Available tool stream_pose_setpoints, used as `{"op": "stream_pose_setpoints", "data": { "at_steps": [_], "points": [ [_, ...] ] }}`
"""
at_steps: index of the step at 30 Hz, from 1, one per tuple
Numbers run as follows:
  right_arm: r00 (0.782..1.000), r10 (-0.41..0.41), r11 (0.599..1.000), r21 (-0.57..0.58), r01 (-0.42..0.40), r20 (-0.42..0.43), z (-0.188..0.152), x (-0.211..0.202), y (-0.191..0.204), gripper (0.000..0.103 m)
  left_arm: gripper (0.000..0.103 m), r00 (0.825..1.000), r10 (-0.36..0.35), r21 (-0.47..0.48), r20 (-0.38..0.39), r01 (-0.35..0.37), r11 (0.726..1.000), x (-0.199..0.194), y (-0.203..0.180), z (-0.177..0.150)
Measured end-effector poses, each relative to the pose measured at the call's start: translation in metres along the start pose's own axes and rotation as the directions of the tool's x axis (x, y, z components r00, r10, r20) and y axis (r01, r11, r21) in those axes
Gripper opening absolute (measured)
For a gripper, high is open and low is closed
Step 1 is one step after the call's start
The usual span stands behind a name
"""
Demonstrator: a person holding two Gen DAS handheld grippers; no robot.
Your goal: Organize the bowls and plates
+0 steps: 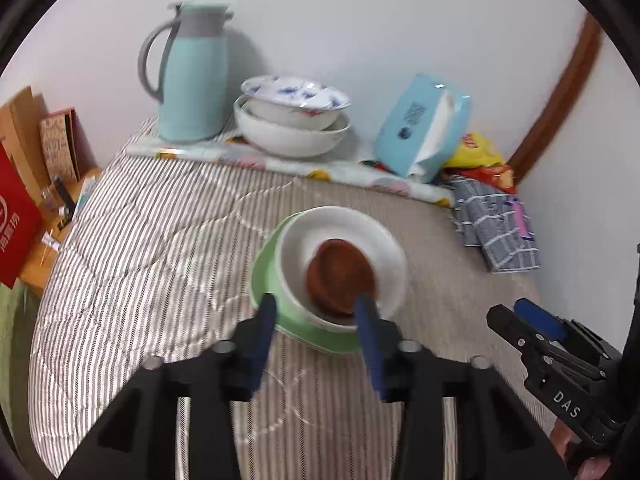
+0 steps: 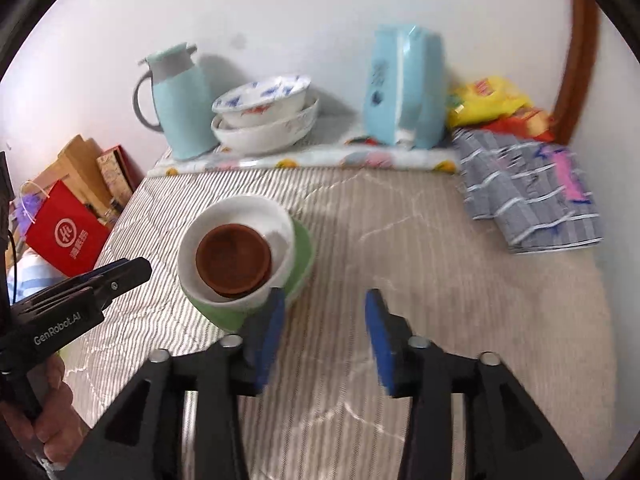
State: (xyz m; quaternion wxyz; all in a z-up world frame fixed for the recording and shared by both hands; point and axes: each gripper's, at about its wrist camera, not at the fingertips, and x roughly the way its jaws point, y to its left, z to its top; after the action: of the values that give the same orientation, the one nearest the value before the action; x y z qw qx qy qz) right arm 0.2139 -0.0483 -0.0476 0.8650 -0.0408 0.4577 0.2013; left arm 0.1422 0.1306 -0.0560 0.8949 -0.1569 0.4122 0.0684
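Looking at the nested stack (image 1: 328, 276) mid-table — brown saucer in white bowl in green bowl (ceramic, I'd guess: slick, chippy). Left gripper (image 1: 316, 312) gapes around its near rim, gripping nothing; right gripper (image 2: 326, 314) is spread wide beside it — grab the rim.

White "DAS" on the right gripper (image 1: 536, 316) body, white "GenRobot.AI" on the left gripper (image 2: 132, 268) body, red paper bag (image 2: 66, 236) has a white round logo over Chinese characters too blurred to read, tissue pack (image 1: 420, 128) and yellow snack bag (image 2: 486, 98) print illegible.
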Motion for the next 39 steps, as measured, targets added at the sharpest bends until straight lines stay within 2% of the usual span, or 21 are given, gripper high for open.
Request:
{"op": "stream_pose_setpoints", "data": {
  "at_steps": [2,4,5,7,9,14,19,23,26,39],
  "points": [
    [0.999,-0.033,0.999,-0.005,0.034,0.035,-0.006,-0.019,-0.004,0.055,0.045,1.0,0.003,0.024,0.027,-0.003,1.0,-0.012,-0.012,-0.004],
    [0.996,-0.066,0.998,-0.005,0.066,0.065,-0.013,-0.036,-0.008,0.063,0.056,0.999,0.004,0.056,0.048,-0.006,0.998,-0.023,-0.024,-0.009],
    [0.993,-0.082,0.997,0.001,0.082,0.082,-0.016,-0.044,-0.011,0.07,0.059,0.998,-0.004,0.072,0.062,-0.001,0.997,-0.029,-0.031,-0.012],
    [0.988,-0.106,0.994,0.019,0.105,0.113,-0.021,-0.058,-0.016,0.078,0.065,0.996,-0.012,0.084,0.09,0.005,0.996,-0.04,-0.042,-0.019],
    [0.982,-0.124,0.992,0.025,0.121,0.144,-0.028,-0.074,-0.02,0.078,0.069,0.994,-0.024,0.099,0.108,0.013,0.995,-0.051,-0.053,-0.027],
    [0.972,-0.157,0.987,0.051,0.151,0.173,-0.048,-0.106,-0.032,0.079,0.083,0.987,0.01,0.119,0.157,-0.029,0.993,-0.076,-0.072,-0.048],
    [0.972,-0.14,0.989,0.081,0.126,0.19,-0.071,-0.129,-0.043,0.079,0.087,0.981,0.033,0.116,0.191,-0.055,0.992,-0.099,-0.079,-0.068],
    [0.968,-0.146,0.987,0.101,0.128,0.203,-0.088,-0.145,-0.047,0.096,0.087,0.981,0.026,0.123,0.192,-0.051,0.991,-0.113,-0.084,-0.082],
    [0.962,-0.162,0.984,0.105,0.141,0.22,-0.098,-0.155,-0.048,0.102,0.087,0.978,0.027,0.127,0.208,-0.054,0.99,-0.122,-0.087,-0.091],
    [0.96,-0.171,0.981,0.126,0.145,0.22,-0.121,-0.174,-0.058,0.102,0.088,0.977,0.043,0.126,0.211,-0.071,0.99,-0.131,-0.095,-0.106]
  ]
}}
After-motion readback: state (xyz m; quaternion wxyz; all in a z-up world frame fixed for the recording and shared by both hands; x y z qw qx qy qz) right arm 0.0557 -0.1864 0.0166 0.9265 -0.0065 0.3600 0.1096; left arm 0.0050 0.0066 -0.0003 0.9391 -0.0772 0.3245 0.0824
